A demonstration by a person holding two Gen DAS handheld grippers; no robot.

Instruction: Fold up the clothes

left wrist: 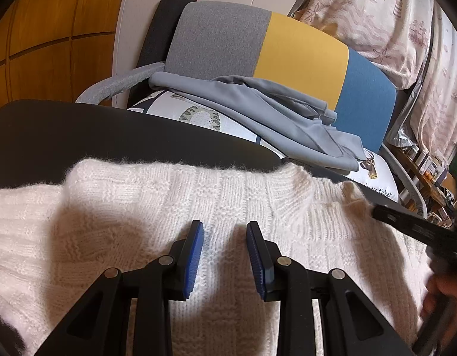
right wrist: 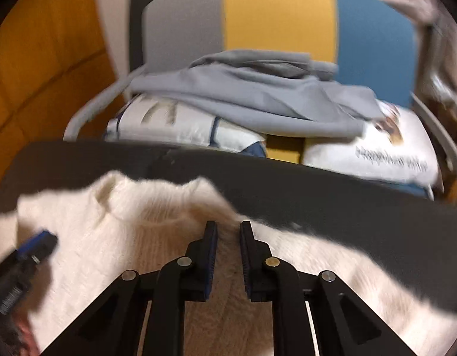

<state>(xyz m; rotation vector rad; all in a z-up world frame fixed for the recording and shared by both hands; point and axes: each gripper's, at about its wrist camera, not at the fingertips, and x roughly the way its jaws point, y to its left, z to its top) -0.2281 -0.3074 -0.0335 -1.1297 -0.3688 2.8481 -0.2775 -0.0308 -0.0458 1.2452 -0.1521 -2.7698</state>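
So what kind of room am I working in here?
Probably a bedroom or living space at home: a chair piled with printed cushions and a grey garment, patterned bedding behind, and a white sweater on a dark table.

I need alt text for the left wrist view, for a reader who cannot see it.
The left gripper, jaws apart, hangs over a white knitted sweater on a black table. Behind stands a chair holding grey clothing on printed cushions.

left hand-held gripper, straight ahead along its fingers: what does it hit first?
Most likely the white knit sweater: the left hand-held gripper points down at it, jaws apart over the knit. The black table lies beyond. Depth is unclear.
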